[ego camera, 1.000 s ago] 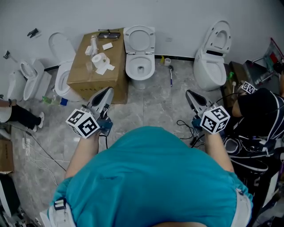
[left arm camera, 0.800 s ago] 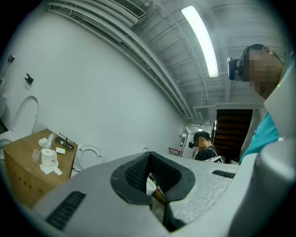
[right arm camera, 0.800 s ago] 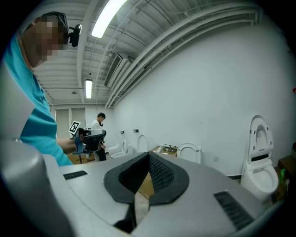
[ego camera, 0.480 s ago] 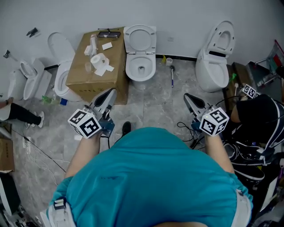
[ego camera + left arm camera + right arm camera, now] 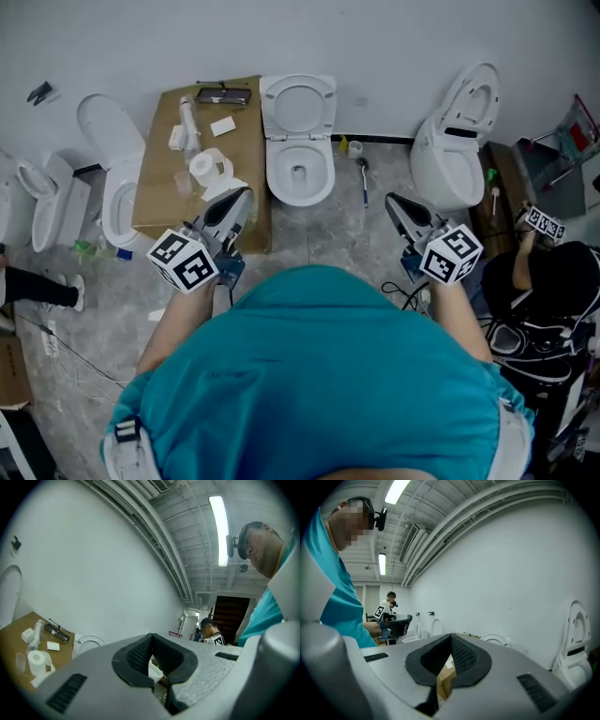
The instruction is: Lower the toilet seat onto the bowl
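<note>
Back wall (image 5: 422, 37), toilet (image 5: 300, 150) nearer than before

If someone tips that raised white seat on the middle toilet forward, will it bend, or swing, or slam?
The white raised toilet seat looks like one hard moulded ring, so probably stiff, not floppy. It stands upright, joined at the back of the white ceramic bowl, so a push should swing it rather than slide it. Past upright, it may slam.
</note>
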